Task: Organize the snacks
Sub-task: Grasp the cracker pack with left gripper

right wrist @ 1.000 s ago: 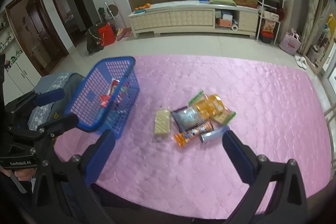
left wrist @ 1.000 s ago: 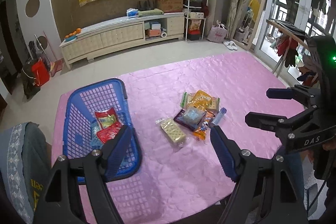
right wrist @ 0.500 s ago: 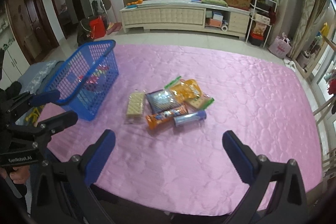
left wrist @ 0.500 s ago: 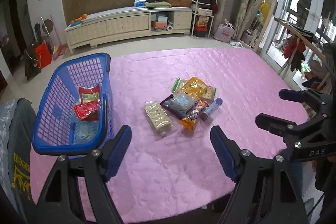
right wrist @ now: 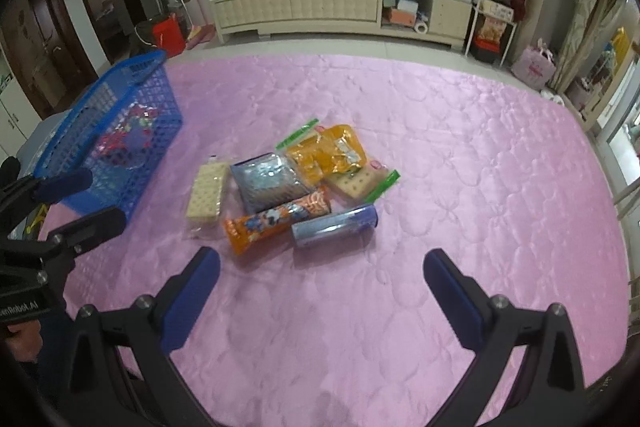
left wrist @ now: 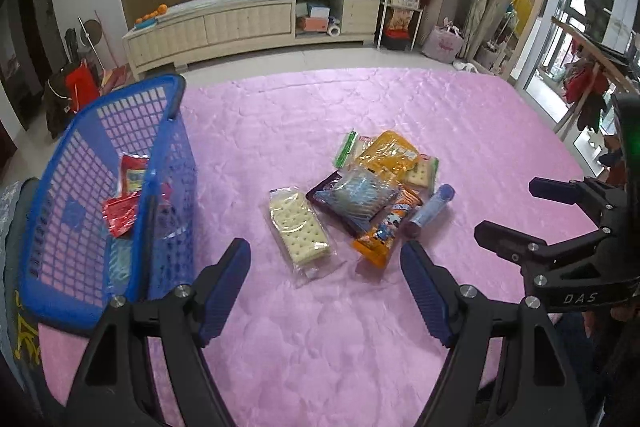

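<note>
roughly six snack packs [right wrist: 280, 187] beside one blue basket [left wrist: 52, 227]; both tongs [left wrist: 324, 283] [right wrist: 320, 291] spread, empty.

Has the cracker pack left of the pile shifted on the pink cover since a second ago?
No. The cracker pack lies just left of the dark blue pouch, as before.

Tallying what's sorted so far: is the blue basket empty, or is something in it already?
Not empty. The blue basket already holds a few packets, among them a red packet.

The pink cloth [left wrist: 360, 347] is shiny and quilted. The blue basket [left wrist: 60, 227] looks like hard plastic. The snack bags [right wrist: 320, 155] are glossy, maybe foil.
</note>
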Available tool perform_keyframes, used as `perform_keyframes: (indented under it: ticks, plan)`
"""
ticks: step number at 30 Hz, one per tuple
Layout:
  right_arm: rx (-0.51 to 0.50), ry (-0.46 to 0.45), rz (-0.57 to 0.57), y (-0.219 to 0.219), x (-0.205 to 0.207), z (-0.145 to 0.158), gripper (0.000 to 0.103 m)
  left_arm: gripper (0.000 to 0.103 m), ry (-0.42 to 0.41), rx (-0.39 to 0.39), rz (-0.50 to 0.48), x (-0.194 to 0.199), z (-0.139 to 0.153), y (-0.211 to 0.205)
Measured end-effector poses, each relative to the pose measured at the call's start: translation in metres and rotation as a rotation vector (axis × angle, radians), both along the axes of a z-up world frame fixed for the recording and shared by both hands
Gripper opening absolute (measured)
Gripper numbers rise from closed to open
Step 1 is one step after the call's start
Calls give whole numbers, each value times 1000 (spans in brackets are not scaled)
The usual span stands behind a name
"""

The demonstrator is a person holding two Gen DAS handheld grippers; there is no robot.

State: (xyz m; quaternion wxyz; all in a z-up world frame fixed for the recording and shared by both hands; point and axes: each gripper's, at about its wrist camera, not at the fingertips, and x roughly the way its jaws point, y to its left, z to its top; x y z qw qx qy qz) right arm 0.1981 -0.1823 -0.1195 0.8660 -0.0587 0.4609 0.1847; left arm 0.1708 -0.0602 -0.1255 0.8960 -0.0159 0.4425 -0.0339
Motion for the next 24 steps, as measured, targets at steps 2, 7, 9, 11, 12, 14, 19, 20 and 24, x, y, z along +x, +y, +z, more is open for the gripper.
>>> perform_keyframes:
  ticks: [2, 7, 9, 11, 12, 14, 19, 20, 24]
  plan:
    - [-6, 4, 5, 3, 11, -6, 103, 76, 11, 11, 4, 11, -7, -2]
    - [-22, 10, 8, 8, 41, -15, 103, 76, 38, 59, 11, 36, -31, -4]
    - [-42, -1, 19, 12, 52, -19, 103, 76, 54, 56, 26, 46, -40, -2]
    - [-56, 4, 37, 19, 61, -26, 103, 75, 75, 66, 44, 56, -48, 0]
    - [-56, 8, 50, 24, 65, -31, 103, 75, 84, 76, 55, 60, -52, 0]
    - [-52, 8, 61, 27, 69, -38, 103, 72, 100, 91, 70, 65, -57, 1]
    - [-70, 41, 74, 32, 78, -54, 103, 71, 139, 101, 75, 73, -66, 5]
    - [-83, 29, 78, 33, 78, -55, 103, 71, 146, 105, 78, 75, -69, 5]
    - [-96, 39, 78, 32, 82, -62, 103, 71, 173, 117, 87, 83, -78, 5]
